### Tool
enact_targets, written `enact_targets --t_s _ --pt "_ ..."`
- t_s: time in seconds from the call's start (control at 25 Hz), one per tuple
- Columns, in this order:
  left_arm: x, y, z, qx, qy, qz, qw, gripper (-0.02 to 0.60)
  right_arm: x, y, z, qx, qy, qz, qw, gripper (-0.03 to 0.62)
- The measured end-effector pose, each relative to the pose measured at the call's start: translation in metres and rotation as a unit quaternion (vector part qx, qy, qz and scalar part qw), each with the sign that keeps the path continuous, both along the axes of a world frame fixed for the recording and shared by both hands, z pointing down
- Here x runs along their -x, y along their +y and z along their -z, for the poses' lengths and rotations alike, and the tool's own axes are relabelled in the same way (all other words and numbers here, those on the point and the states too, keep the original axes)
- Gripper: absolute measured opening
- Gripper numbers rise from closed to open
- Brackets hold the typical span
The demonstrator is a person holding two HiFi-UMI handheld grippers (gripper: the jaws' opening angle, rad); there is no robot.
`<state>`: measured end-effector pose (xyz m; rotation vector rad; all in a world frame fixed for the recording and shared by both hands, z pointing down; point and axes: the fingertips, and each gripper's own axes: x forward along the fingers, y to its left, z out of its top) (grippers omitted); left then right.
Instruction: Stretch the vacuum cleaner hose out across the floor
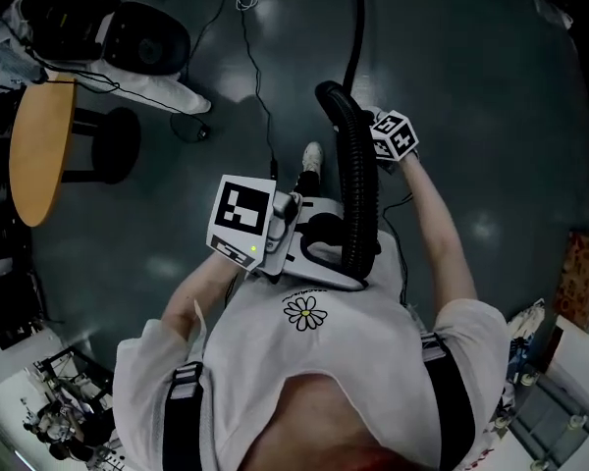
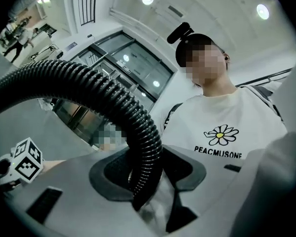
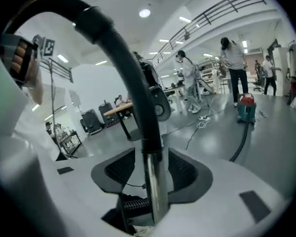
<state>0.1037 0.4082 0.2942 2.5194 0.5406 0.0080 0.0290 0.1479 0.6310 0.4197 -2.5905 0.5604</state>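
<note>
A black ribbed vacuum hose (image 1: 358, 194) is lifted in front of the person's chest. In the left gripper view the hose (image 2: 138, 127) arches over and drops between the two pads, and my left gripper (image 2: 147, 174) is shut on it. At its far end the hose bends into a curved black handle joined to a chrome wand (image 3: 155, 181). The wand runs between the jaws of my right gripper (image 3: 150, 169), which stand open with a narrow gap on each side. In the head view my right gripper (image 1: 371, 130) sits beside the hose's top bend, and my left gripper (image 1: 348, 258) is lower, near the shirt.
A red and teal vacuum cleaner (image 3: 245, 107) stands on the grey floor with its hose (image 3: 241, 142) trailing toward me. A round wooden table (image 1: 39, 145) and a black stool (image 1: 118, 145) are at the left. Cables (image 1: 260, 96) cross the floor. Several people stand far off.
</note>
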Motion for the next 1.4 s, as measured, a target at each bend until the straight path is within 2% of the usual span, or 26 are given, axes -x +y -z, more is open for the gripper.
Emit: enact_targets --t_s 0.08,0.16,0.28,0.36,0.48,0.56,0.6,0.72,0.8,0.84,0.88,0.96,1.08,1.12,1.16,1.2,1.28,1.32,1.4 --pt "0.004 -0.027 0.002 0.007 -0.008 0.005 0.9999 0.184 0.003 -0.033 -0.019 0.013 0.015 -0.003 1.0 0.216" --pt "0.01 -0.045 -0.001 0.015 -0.013 0.01 0.9998 0.184 0.012 -0.049 -0.038 0.028 0.032 0.023 0.999 0.238" --pt "0.016 -0.053 -0.009 0.026 -0.019 0.02 0.9993 0.184 0.025 -0.039 -0.07 0.06 0.06 0.068 0.994 0.238" --pt "0.015 -0.055 -0.011 0.023 -0.025 0.028 0.999 0.184 0.019 -0.025 -0.097 0.08 0.101 0.094 0.987 0.238" --pt "0.012 -0.054 -0.012 0.016 -0.03 0.032 0.9989 0.184 0.01 -0.018 -0.132 0.073 0.156 0.108 0.979 0.238" --pt "0.013 -0.062 -0.016 0.019 -0.042 0.038 0.9983 0.184 0.015 -0.031 -0.137 0.073 0.145 0.085 0.983 0.217" --pt "0.016 -0.071 -0.021 0.025 -0.05 0.051 0.9972 0.184 0.019 -0.041 -0.134 0.075 0.13 0.066 0.986 0.156" --pt "0.033 -0.122 -0.042 0.046 -0.086 0.136 0.9859 0.184 0.027 -0.091 -0.106 0.064 0.079 -0.004 0.995 0.149" --pt "0.049 -0.16 -0.055 0.054 -0.111 0.203 0.9713 0.184 0.019 -0.138 -0.075 0.024 0.062 -0.049 0.997 0.149" --pt "0.056 -0.176 -0.057 0.061 -0.113 0.228 0.9652 0.184 0.011 -0.164 -0.054 -0.007 0.061 -0.066 0.996 0.149" --pt "0.061 -0.186 -0.056 0.064 -0.113 0.237 0.9627 0.184 0.001 -0.189 -0.03 -0.045 0.063 -0.081 0.994 0.147" --pt "0.061 -0.189 -0.053 0.031 -0.128 0.215 0.9678 0.188 -0.022 -0.234 0.026 -0.13 0.076 -0.101 0.983 0.147" --pt "0.048 -0.175 -0.043 -0.062 -0.154 0.14 0.9763 0.189 -0.057 -0.284 0.115 -0.249 0.102 -0.12 0.956 0.147" --pt "0.046 -0.172 -0.035 -0.083 -0.149 0.125 0.9774 0.189 -0.067 -0.296 0.144 -0.28 0.107 -0.129 0.945 0.147" --pt "0.046 -0.174 -0.022 -0.09 -0.129 0.125 0.9797 0.188 -0.076 -0.306 0.17 -0.305 0.113 -0.138 0.935 0.147" --pt "0.048 -0.181 -0.002 -0.078 -0.092 0.137 0.9832 0.187 -0.085 -0.314 0.194 -0.329 0.121 -0.146 0.925 0.147" --pt "0.055 -0.208 0.04 -0.019 -0.018 0.168 0.9854 0.187 -0.101 -0.324 0.235 -0.381 0.143 -0.152 0.901 0.147" --pt "0.056 -0.222 0.055 0.003 -0.001 0.174 0.9848 0.187 -0.108 -0.326 0.253 -0.407 0.155 -0.151 0.887 0.147" --pt "0.055 -0.247 0.079 0.018 0.028 0.184 0.9823 0.187 -0.119 -0.321 0.284 -0.454 0.179 -0.143 0.861 0.147"
